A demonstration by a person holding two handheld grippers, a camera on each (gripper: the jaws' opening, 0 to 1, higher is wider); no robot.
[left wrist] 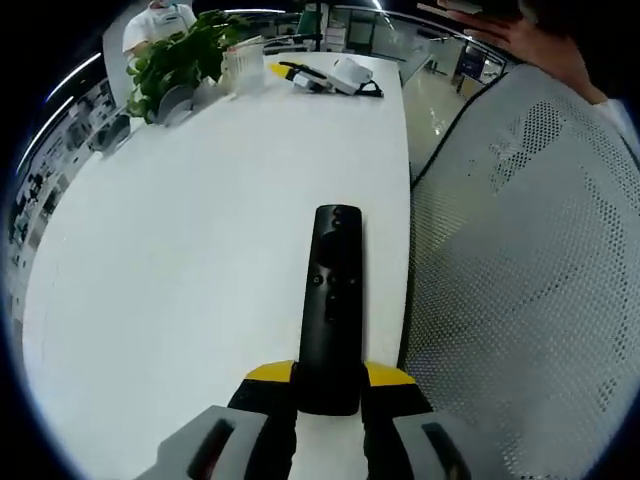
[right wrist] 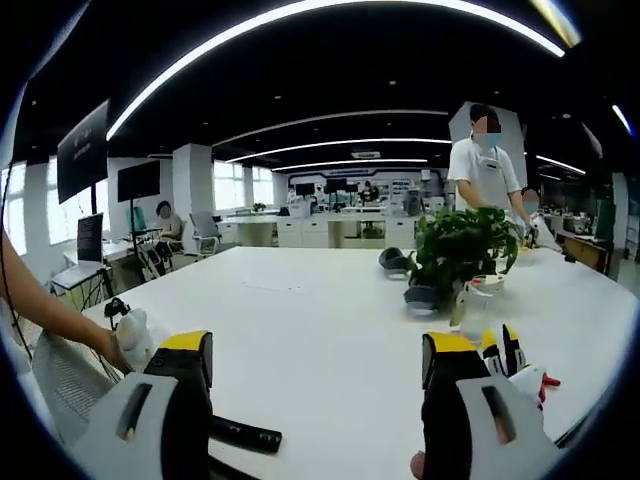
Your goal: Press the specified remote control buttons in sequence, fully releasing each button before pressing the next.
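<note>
**Remote clamped at its near end, far end free to tip**

We judged the main risk to be leverage. The left gripper (left wrist: 328, 420) had its 2 yellow-tipped jaws closed on the near end of the remote (left wrist: 331, 300), so any press on buttons toward the far end could have rocked the remote in that clamp or tilted it down onto the white table (left wrist: 180, 270). A second risk was aim: the right gripper (right wrist: 315, 395) stood with its jaws wide apart and nothing between them, and a broad jaw tip could have caught 2 neighbouring buttons at once or dragged across them without a clean release. A third was the framing, since the right gripper view pointed across the table and caught only a dark strip that may have been the remote (right wrist: 245, 435) low down, near the left jaw.

The remote was a long, slim black bar, lying lengthwise away from the left gripper, over the table close to its edge beside the mesh chair (left wrist: 530, 300). Its small buttons sat in a cluster around mid-length, dark on dark; we could not read any markings. The potted plant (left wrist: 178, 60) stood well beyond the remote's far end.
</note>
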